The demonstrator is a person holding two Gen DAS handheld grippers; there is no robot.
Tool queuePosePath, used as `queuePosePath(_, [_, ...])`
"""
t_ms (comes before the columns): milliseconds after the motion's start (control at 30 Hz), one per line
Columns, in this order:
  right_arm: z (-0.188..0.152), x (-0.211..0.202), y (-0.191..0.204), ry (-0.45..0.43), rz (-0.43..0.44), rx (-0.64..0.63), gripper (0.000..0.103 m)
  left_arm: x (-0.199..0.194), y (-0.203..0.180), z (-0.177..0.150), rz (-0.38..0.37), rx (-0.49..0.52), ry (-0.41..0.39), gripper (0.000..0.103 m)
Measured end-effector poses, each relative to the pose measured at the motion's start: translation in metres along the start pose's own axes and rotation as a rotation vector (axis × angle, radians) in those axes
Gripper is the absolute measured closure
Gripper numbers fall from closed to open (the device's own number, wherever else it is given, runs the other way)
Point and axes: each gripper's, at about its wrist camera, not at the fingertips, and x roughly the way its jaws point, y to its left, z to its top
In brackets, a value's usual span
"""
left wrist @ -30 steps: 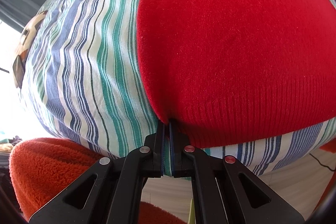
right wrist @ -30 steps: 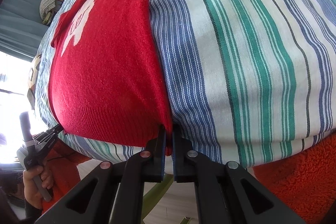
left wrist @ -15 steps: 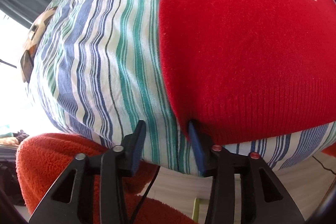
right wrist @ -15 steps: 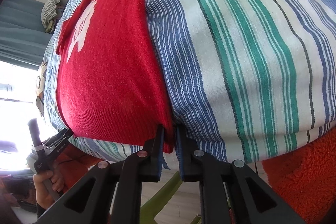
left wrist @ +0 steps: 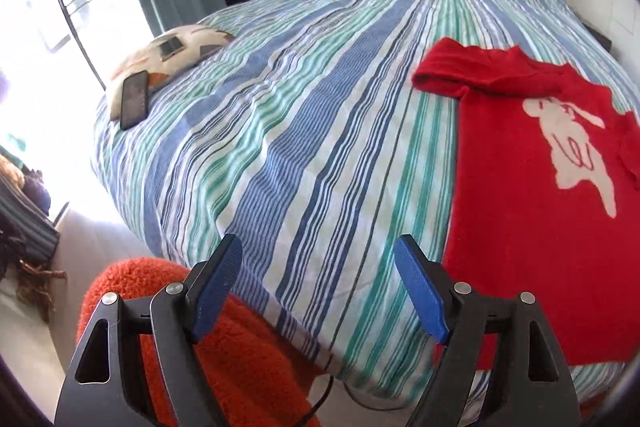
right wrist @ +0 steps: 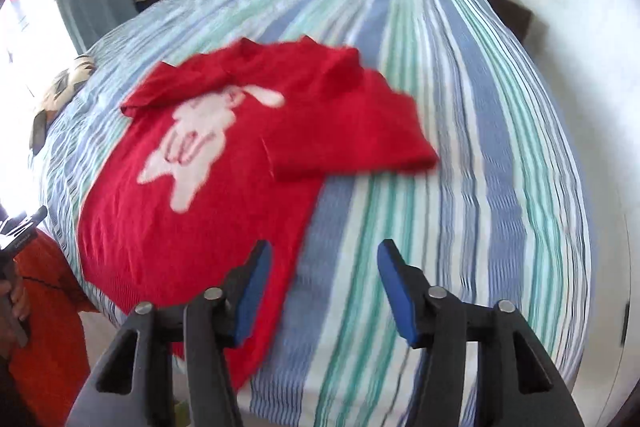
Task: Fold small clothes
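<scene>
Two claws in play here, both with jaws opening and nothing between the pads. The left gripper (left wrist: 318, 291) hangs over the near edge of the striped bedspread (left wrist: 304, 131), with fuzzy orange fabric (left wrist: 248, 355) just below and left of its left finger. The red sweater (left wrist: 536, 211) lies flat on the bedspread right beside that claw's right finger, hem closest, white animal print (left wrist: 568, 151) further up, one sleeve folded across near the collar. Further out to the left there's a patterned cushion (left wrist: 180, 47) with a dark phone (left wrist: 134, 99) on it. The right gripper (right wrist: 320, 287) also hovers clear; the sweater's hem corner sits under its left finger, with the body stretching ahead and left, and a sleeve (right wrist: 352, 143) flopped out ahead of the gap. It's pretty blurry. Way off left, a hand (right wrist: 16, 301) holds the other gripper.
</scene>
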Motion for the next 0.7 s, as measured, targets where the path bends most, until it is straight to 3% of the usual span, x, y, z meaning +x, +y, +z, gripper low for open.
queuePosePath(100, [0.032, 0.049, 0.037, -0.036, 0.047, -0.162, 0.038, 0.006, -0.002, 0.0, -0.003, 0.012, 0.027, 0.022])
queuePosePath(200, [0.043, 0.112, 0.061, 0.014, -0.014, -0.282, 0.038, -0.001, -0.004, -0.003, -0.008, 0.022, 0.018, 0.022])
queuePosePath(267, [0.043, 0.148, 0.06, 0.081, -0.029, -0.296, 0.042, 0.0, -0.009, -0.005, -0.007, 0.024, 0.025, 0.022])
queuePosePath(300, [0.044, 0.153, 0.053, 0.086, -0.018, -0.264, 0.064, 0.001, -0.008, -0.005, -0.009, 0.02, 0.03, 0.022])
queuePosePath(333, [0.046, 0.147, 0.04, 0.065, -0.005, -0.21, 0.089, 0.001, -0.006, -0.004, -0.013, 0.012, 0.033, 0.022])
queuePosePath(367, [0.049, 0.133, 0.02, 0.035, 0.019, -0.133, 0.096, 0.001, -0.005, -0.005, -0.017, 0.003, 0.035, 0.022])
queuePosePath(533, [0.04, 0.036, -0.121, -0.147, -0.116, 0.219, 0.096, 0.009, -0.002, -0.005, -0.024, -0.03, 0.066, 0.023])
queuePosePath(700, [-0.009, -0.019, -0.254, -0.168, -0.279, 0.504, 0.096, 0.011, -0.007, -0.006, -0.03, -0.028, 0.079, 0.023])
